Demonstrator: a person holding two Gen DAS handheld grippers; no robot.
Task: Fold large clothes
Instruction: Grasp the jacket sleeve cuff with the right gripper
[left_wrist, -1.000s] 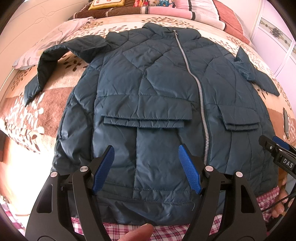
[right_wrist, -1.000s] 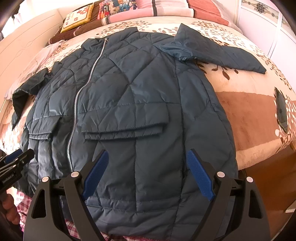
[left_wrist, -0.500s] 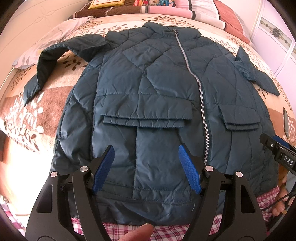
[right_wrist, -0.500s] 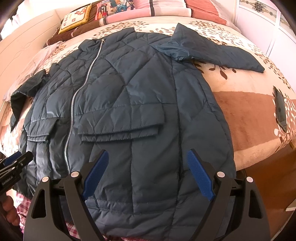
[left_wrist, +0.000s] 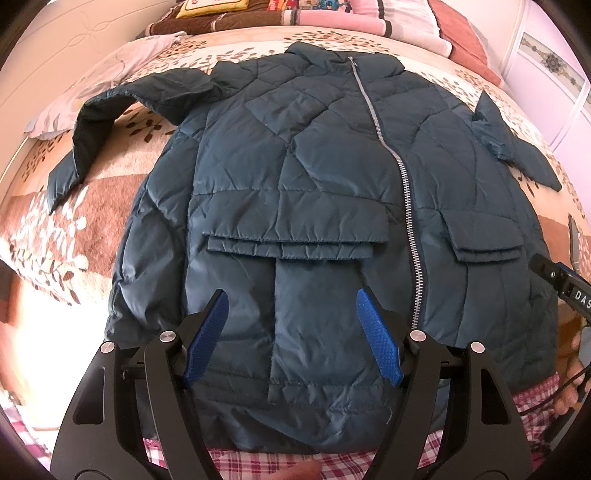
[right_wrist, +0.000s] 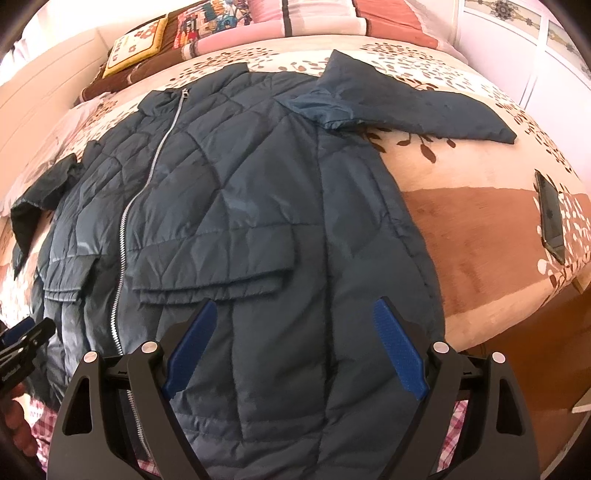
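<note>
Little has changed since a second ago on the left side, where the view of the coat is the same, while the right claw's view has tipped slightly, so the coat now sits a touch lower and more slanted in it. Nearest, the left claw (left_wrist: 291, 334) hangs over the hem with its blue pads spread wide and nothing between them but air above the fabric; the right claw (right_wrist: 295, 345) is likewise spread, over the hem on the other side of the zip, gripping nothing. Below both, a strip of pink checked cloth (left_wrist: 258, 463) shows at the near edge. The dark teal quilted jacket (left_wrist: 295, 177) lies front up and zipped on the bed (left_wrist: 74, 206), its long axis running away from the claws: hem closest, collar farthest, towards the pillows. Its silver zipper (left_wrist: 406, 206) runs up that axis, with a flapped pocket (left_wrist: 295, 229) on each side of it, just beyond the claw tips. One sleeve (left_wrist: 103, 122) bends out and back on the left; the other sleeve (right_wrist: 417, 107) stretches flat to the right. A dark phone (right_wrist: 552, 218) lies on the bedspread well to the right of the jacket. Farthest off, patterned cushions (right_wrist: 136, 51) and pink striped bedding (left_wrist: 369, 14) line the head of the bed.
</note>
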